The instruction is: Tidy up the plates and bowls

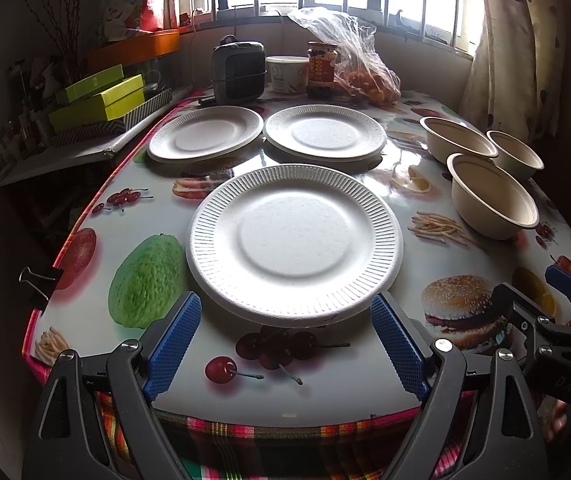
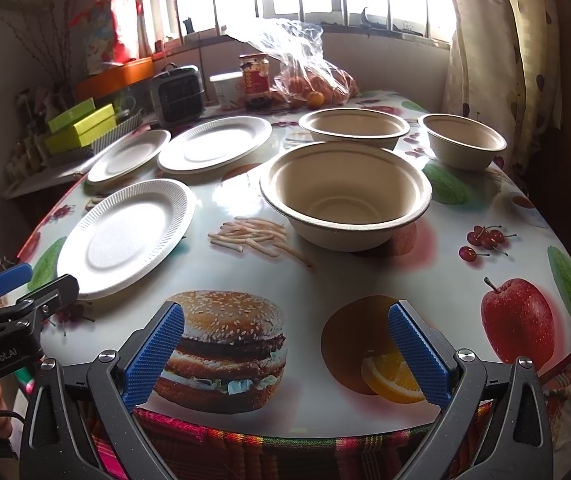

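Beige bowls (image 2: 346,200), nothing inside them

Printed table (image 2: 365,280), 3 plates (image 1: 293,240), 3 bowls (image 2: 345,200)

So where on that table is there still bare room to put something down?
Free: the near edge in front of the nearest bowl, to the right of the nearest plate, and the strip between them. Crowded: the far end, with the heater, jar and bagged oranges.
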Available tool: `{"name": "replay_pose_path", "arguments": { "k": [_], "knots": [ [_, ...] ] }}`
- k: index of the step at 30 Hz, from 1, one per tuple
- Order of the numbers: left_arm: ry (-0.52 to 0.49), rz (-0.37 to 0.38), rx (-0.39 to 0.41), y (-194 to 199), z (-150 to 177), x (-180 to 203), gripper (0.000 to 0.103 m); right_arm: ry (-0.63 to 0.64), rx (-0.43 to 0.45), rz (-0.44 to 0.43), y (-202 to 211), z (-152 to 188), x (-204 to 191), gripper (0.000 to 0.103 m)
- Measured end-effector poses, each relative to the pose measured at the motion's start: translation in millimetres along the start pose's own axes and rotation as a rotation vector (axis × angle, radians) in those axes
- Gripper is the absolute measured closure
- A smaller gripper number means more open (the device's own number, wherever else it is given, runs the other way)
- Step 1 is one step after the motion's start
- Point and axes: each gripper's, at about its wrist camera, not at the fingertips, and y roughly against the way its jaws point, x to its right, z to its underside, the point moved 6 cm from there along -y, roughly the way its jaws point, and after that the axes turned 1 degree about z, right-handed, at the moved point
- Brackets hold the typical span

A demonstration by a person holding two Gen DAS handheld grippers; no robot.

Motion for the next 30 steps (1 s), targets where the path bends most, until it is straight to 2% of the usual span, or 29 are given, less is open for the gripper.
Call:
{"name": "replay_pose_path", "arguments": {
  "k": [11, 16, 20, 27, 30],
  "knots": [
    [0.041, -0.010, 0.018, 2.5, -19.3, -19.8, 0.016, 0.057, 0.075, -0.049, 10.1, -30.5, -17.4, 0.000],
    [0.070, -0.029, 0.016, 0.2, -31.9, -38.4, 0.016, 0.084, 0.111, -0.067, 8.5, -58.2, -29.1, 0.000],
    [0.079, -0.044, 0.011, -2.9, -45.9, -52.3, 0.016, 0.107, 0.105, -0.096, 1.6, -82.4, -39.0, 0.000],
    [0.118, -0.078, 0.030, -4.9, -77.5, -82.7, 0.016, 0.169, 0.124, -0.083, -8.8, -127.9, -58.2, 0.000],
    [0.139, -0.094, 0.035, -7.8, -92.3, -97.2, 0.016, 0.184, 0.110, -0.126, -17.2, -144.6, -68.4, 0.000]
  ]
}}
